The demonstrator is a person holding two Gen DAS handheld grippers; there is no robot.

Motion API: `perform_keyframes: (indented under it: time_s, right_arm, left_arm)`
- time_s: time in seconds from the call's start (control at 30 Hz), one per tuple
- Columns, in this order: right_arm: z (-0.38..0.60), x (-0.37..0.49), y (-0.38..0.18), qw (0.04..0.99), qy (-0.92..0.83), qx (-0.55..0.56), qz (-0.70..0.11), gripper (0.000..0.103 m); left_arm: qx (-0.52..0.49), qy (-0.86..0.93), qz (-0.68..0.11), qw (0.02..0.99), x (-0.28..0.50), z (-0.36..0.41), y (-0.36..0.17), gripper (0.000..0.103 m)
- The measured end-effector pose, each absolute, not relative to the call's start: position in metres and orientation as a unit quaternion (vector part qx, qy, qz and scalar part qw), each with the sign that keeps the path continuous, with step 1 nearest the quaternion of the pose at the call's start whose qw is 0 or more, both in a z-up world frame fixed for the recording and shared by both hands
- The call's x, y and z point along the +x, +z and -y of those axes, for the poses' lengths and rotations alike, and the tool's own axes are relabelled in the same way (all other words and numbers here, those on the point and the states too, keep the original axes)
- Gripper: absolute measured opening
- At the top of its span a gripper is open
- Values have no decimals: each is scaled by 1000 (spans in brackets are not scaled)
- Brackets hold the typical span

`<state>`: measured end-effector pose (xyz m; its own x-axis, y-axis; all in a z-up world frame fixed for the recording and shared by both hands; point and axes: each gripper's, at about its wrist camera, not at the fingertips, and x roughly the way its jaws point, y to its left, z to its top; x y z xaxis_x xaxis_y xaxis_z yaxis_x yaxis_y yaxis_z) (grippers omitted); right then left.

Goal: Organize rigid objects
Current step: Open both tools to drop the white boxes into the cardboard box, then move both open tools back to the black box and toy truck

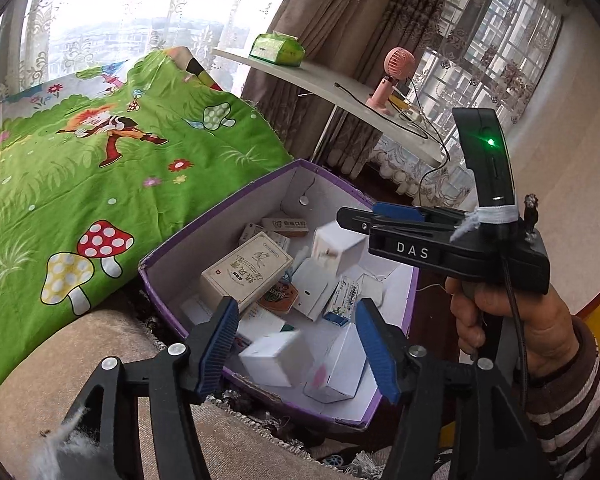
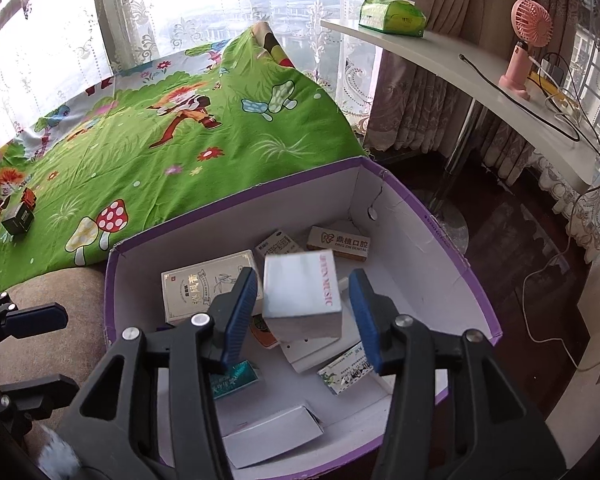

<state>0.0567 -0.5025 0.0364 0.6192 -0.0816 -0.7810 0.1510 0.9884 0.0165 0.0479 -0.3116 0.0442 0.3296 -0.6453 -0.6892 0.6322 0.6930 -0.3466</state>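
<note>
A purple cardboard box (image 1: 204, 236) (image 2: 236, 196) with a white inside holds several small cartons. My right gripper (image 2: 302, 308) is open over the box. A blurred white cube box (image 2: 300, 296) with pink lettering is between its fingers, free of both pads, in mid-air above the cartons; it also shows in the left wrist view (image 1: 338, 246) under the right gripper (image 1: 356, 220). My left gripper (image 1: 296, 344) is open and empty above the box's near side. A small dark box (image 2: 18, 218) lies on the green bedspread at far left.
A green cartoon bedspread (image 1: 100, 152) covers the bed behind the box. A beige cushion (image 1: 60, 360) lies under the box's near left. A white side table (image 2: 480, 68) at right carries a tissue pack (image 2: 392, 16), a pink fan (image 2: 528, 40) and cables.
</note>
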Motion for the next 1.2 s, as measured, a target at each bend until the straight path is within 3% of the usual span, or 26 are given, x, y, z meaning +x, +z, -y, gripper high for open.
perform_keyframes:
  time_s: [0.07,0.43,0.6,1.07,1.2]
  right_arm:
    - [503,57,38,900,-66,41,-429,60]
    - [496,58,41,901,-55,40,-428,61]
    - [489,59,44,903,-48,38,-425,61]
    - [446,63,62,921,-35,3,-389,95]
    - [425,68,69,925,-61,-41,-372,97]
  left_arm:
    - [-14,-388,-427,817,49,308,44,64]
    - [-11,-353,-416,838,53,297,51,64]
    - [2,-329,-420,846,55,291,51,74]
    - [42,-184,-361,913,66,227,71,77]
    - [41,-144,-335,930,69,199,79,77]
